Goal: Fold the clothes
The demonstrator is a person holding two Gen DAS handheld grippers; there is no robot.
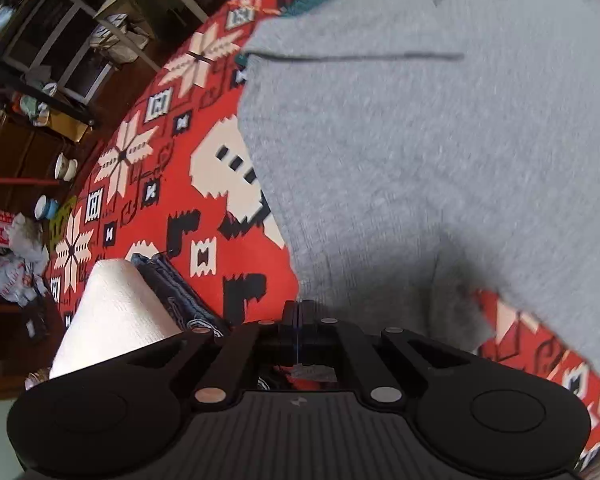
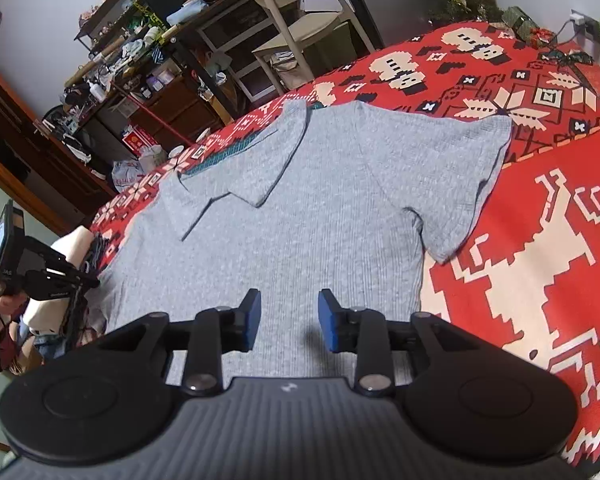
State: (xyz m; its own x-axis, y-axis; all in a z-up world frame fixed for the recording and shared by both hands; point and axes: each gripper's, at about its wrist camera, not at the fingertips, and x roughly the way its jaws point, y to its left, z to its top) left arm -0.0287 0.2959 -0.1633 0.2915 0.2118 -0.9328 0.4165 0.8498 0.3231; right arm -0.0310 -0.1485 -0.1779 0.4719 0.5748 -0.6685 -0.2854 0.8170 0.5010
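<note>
A grey short-sleeved shirt (image 2: 300, 208) lies spread on the red patterned blanket (image 2: 540, 240), with its left sleeve folded in over the body. In the left wrist view the grey shirt (image 1: 420, 160) fills the right side, and its edge runs down to my fingertips. My left gripper (image 1: 298, 312) has its jaws together on that edge, and the cloth beside it looks lifted. In the right wrist view the left gripper (image 2: 66, 280) sits at the shirt's lower left edge, in a person's hand. My right gripper (image 2: 288, 316) hovers open over the shirt's lower part, nothing pinched between its blue pads (image 2: 252, 316).
A white folded cloth (image 1: 116, 312) and a dark blue patterned fabric (image 1: 176, 292) lie at the blanket's left edge, near the left gripper. Beyond the bed stand a pale chair (image 2: 296, 20) and cluttered dark shelves (image 2: 132, 60). A teal cloth (image 2: 220, 156) shows under the shirt's left side.
</note>
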